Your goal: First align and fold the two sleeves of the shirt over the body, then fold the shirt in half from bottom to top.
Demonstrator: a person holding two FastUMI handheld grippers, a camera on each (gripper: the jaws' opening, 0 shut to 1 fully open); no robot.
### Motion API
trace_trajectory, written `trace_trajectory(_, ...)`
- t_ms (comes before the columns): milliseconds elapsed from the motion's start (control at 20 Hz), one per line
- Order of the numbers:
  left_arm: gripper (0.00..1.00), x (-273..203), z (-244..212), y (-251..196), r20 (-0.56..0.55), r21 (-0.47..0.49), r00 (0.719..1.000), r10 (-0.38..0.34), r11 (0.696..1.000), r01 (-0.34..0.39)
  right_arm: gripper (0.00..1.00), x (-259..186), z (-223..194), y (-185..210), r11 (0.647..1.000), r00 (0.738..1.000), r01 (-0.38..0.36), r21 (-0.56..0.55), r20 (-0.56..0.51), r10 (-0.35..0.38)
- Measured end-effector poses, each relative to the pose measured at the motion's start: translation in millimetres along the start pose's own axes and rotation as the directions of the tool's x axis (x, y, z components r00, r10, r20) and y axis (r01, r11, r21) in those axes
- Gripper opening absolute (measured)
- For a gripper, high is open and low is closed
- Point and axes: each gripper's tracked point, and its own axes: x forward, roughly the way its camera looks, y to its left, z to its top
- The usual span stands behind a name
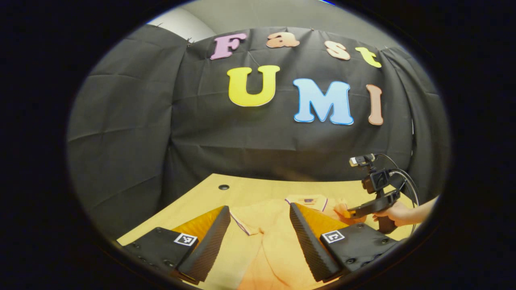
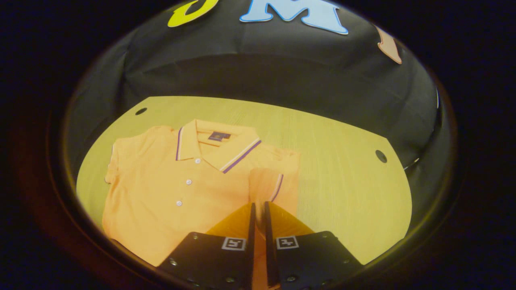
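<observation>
An orange polo shirt (image 2: 173, 189) with a striped collar lies face up on the wooden table (image 2: 342, 169). One short sleeve (image 2: 268, 183) is lifted over the body, and my right gripper (image 2: 259, 203) is shut on its cuff, with fabric pinched between the fingers. The opposite sleeve (image 2: 121, 157) lies spread flat. In the left gripper view, my left gripper (image 1: 259, 206) hangs wide open just above the shirt (image 1: 262, 241), beside the flat sleeve's striped cuff (image 1: 241, 223). Farther right, a hand holds the right gripper (image 1: 354, 211) with orange cloth in it.
The table (image 1: 201, 197) has round cable holes at its far corners (image 2: 141, 111) (image 2: 380, 156) (image 1: 223, 187). Black cloth walls close the booth behind and at both sides. Bare wood lies to the right of the shirt in the right gripper view.
</observation>
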Motion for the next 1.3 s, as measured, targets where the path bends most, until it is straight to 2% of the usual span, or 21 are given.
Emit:
trace_trajectory(50,0.99,6.0,-1.5,-0.9,-0.006,-0.006,1.0,-0.015,1.0,0.014,0.32,-6.0,1.8,0.4,1.0,1.0,0.006,0.01,0.006,-0.006)
trace_trajectory(100,0.96,10.0,-4.3,-1.3,-0.013,-0.011,0.999,-0.031,0.999,0.03,0.41,-11.4,6.2,0.8,1.0,1.0,0.009,0.02,0.017,-0.009)
trace_trajectory(150,0.96,15.8,-5.7,-2.0,-0.018,-0.016,0.999,-0.049,0.999,0.048,0.67,-16.0,9.2,1.9,0.999,0.999,0.019,0.029,0.027,-0.019)
trace_trajectory(200,0.96,20.9,-7.3,-2.4,-0.024,-0.019,0.998,-0.064,0.998,0.063,0.72,-21.8,12.2,1.5,0.999,0.999,0.027,0.034,0.036,-0.029)
trace_trajectory(250,0.96,27.0,-10.0,-3.4,-0.032,-0.021,0.996,-0.08,0.997,0.08,0.84,-28.2,15.1,1.9,0.998,0.998,0.042,0.039,0.051,-0.044)
trace_trajectory(350,0.99,43.8,-16.5,-4.3,-0.053,-0.025,0.991,-0.121,0.992,0.12,0.92,-48.3,23.6,2.0,0.996,0.994,0.07,0.049,0.083,-0.074)
trace_trajectory(450,0.96,58.3,-26.2,-3.3,-0.076,-0.037,0.987,-0.144,0.989,0.142,0.92,-65.7,28.0,5.3,0.995,0.99,0.079,0.062,0.112,-0.086)
trace_trajectory(500,0.99,67.1,-31.6,-1.7,-0.087,-0.047,0.985,-0.146,0.989,0.142,0.92,-75.1,28.5,6.6,0.994,0.987,0.085,0.063,0.128,-0.092)
trace_trajectory(550,0.94,75.9,-39.6,2.4,-0.102,-0.055,0.985,-0.138,0.99,0.133,0.92,-84.5,29.2,6.9,0.994,0.985,0.091,0.058,0.142,-0.098)
trace_trajectory(600,0.96,88.8,-48.1,5.6,-0.119,-0.062,0.985,-0.128,0.991,0.122,0.92,-94.9,28.9,7.2,0.994,0.981,0.1,0.052,0.163,-0.108)
trace_trajectory(750,0.93,123.8,-73.7,12.0,-0.164,-0.085,0.982,-0.095,0.993,0.082,0.92,-125.0,25.0,12.8,0.994,0.973,0.097,0.041,0.205,-0.103)
trace_trajectory(900,0.95,149.1,-100.8,19.0,-0.207,-0.101,0.977,-0.044,0.995,0.023,0.9,-151.3,18.3,19.3,0.996,0.969,0.073,0.043,0.234,-0.081)
trace_trajectory(1100,0.93,182.2,-122.5,34.5,-0.247,-0.11,0.969,0.021,0.993,-0.05,0.92,-181.5,6.2,27.1,0.999,0.963,0.047,0.026,0.265,-0.052)
trace_trajectory(1300,0.94,213.7,-139.4,56.5,-0.311,-0.154,0.948,0.068,0.981,-0.121,0.92,-198.8,-12.6,31.8,0.999,0.962,0.033,0.016,0.271,-0.036)
